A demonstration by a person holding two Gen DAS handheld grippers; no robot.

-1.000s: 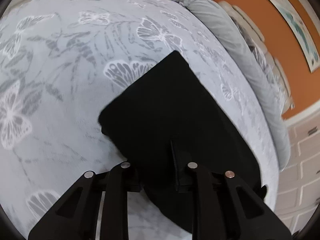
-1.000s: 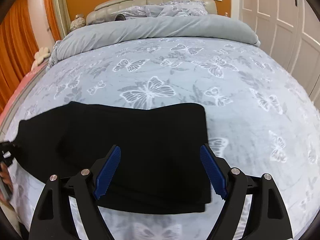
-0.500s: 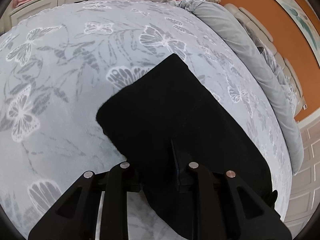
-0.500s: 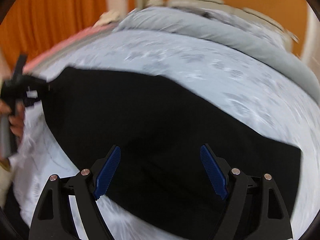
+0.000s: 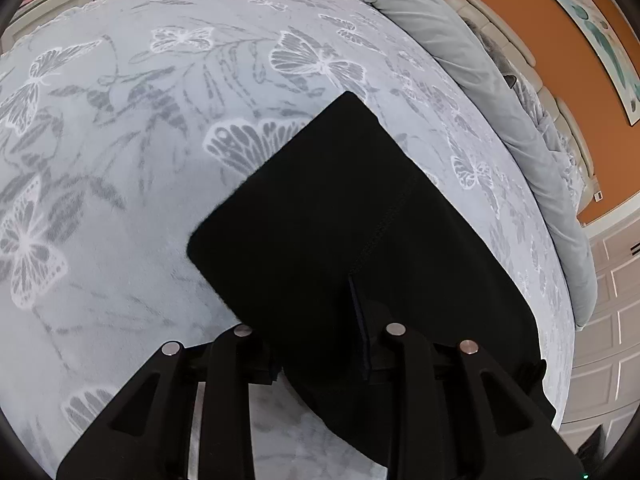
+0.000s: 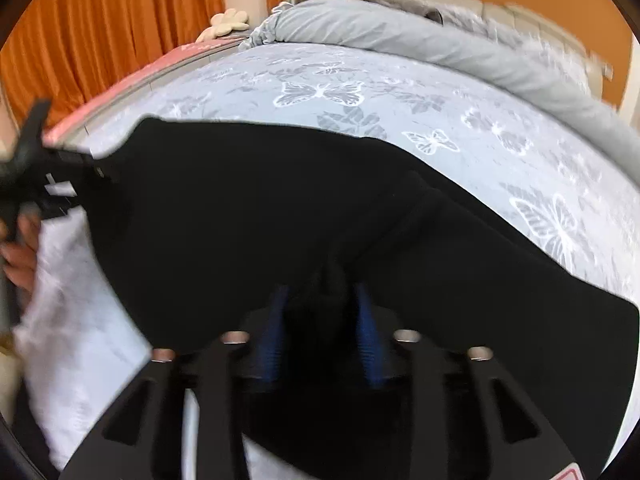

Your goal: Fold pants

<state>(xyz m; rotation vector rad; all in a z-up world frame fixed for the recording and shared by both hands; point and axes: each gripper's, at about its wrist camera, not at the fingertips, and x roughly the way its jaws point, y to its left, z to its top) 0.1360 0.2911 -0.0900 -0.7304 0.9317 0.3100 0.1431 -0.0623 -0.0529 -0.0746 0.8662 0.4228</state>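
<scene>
Since a second ago the right tongs (image 6: 322, 320) have swung from the square end of the black pants (image 6: 280, 208) toward their middle, and the blue pads (image 6: 368, 332), then spread wide over flat cloth, now stand much nearer each other. Their jaws are closing, with a raised bunch of the black fabric between the pads; the picture is blurred, so whether the pads already press on it cannot be told for sure.

In the left wrist view the left tongs (image 5: 320, 344) sit at a narrow gap, slowly opening, with the near edge of the pants (image 5: 360, 220) draped between and over the fingers; the dark cloth hides the pad faces, so a firm pinch cannot be confirmed there. From the right wrist view the same tongs (image 6: 86, 170) appear at the far left, at a corner of the pants, with a hand (image 6: 20, 248) on their handle.

The pants lie folded lengthwise on the bed (image 5: 120, 160), over a pale grey cover printed with butterflies. A rolled grey duvet (image 6: 400, 36) lies along the headboard end, well apart from the pants. Orange curtains (image 6: 100, 28) hang beyond the bed.
</scene>
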